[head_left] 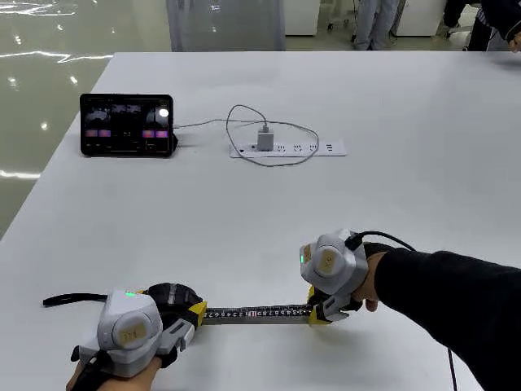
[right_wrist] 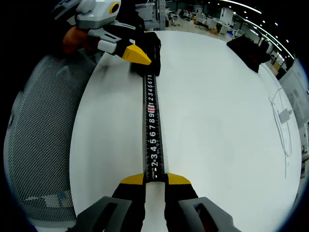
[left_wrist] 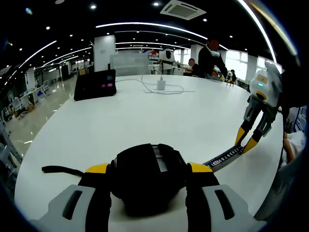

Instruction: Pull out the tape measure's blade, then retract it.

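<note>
— Where's the tape measure [head_left: 173,296]?
— At the near edge of the table [head_left: 326,212], lying flat. The left gripper [left_wrist: 149,168] has its jaws clamped on the black body, and a black strap [head_left: 69,300] trails off to its left.
— And the blade [right_wrist: 152,121]?
— Out of the housing, flat on the table, numbers up. The right gripper [right_wrist: 154,180] has its jaws pinched together on the tip.
— Farther back?
— A power strip [head_left: 286,148] with a charger [head_left: 265,140] plugged in and a looping cable [head_left: 244,122], then a tablet [head_left: 126,125] to its left, screen lit.
</note>
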{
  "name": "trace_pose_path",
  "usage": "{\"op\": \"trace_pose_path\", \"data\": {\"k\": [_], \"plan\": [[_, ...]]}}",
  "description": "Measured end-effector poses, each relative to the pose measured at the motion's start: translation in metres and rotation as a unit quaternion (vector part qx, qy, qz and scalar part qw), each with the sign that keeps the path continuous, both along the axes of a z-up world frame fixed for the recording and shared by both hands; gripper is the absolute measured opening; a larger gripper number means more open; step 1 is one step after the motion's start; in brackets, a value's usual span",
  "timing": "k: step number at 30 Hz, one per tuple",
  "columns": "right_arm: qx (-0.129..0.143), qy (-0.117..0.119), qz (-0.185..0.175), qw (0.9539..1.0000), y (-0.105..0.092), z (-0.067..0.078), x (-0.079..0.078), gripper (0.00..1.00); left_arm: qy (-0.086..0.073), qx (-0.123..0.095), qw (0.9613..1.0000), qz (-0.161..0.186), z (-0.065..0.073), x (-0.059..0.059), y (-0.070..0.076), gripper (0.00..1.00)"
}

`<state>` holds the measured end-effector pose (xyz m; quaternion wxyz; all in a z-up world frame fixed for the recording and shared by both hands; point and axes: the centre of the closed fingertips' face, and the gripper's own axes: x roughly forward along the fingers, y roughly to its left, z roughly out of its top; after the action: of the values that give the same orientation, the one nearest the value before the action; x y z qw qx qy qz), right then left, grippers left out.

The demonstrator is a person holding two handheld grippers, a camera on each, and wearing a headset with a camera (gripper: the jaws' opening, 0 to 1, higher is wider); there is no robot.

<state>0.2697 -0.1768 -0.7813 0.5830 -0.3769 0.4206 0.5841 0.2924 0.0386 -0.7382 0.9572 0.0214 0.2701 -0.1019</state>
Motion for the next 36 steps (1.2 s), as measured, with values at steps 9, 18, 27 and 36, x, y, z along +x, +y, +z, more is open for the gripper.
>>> {"op": "trace_pose_path", "data": {"k": [9,18,27,36], "plan": [[-0.005,0.001,0.003,1.0,0.004,0.0,0.0,0.11,0.002,-0.001,1.0,0.0,-0.001,-0.001,0.0,0.58],[-0.002,0.001,0.001,1.0,0.008,-0.001,0.0,0.11,0.005,-0.008,1.0,0.001,-0.001,-0.001,0.0,0.58],[0.0,0.002,0.002,1.0,0.013,-0.001,0.0,0.11,0.005,-0.013,0.9999,0.001,-0.002,-0.001,0.001,0.57],[0.003,0.003,0.003,1.0,0.016,0.0,0.0,0.11,0.005,-0.013,0.9999,-0.001,-0.003,0.0,0.001,0.57]]}}
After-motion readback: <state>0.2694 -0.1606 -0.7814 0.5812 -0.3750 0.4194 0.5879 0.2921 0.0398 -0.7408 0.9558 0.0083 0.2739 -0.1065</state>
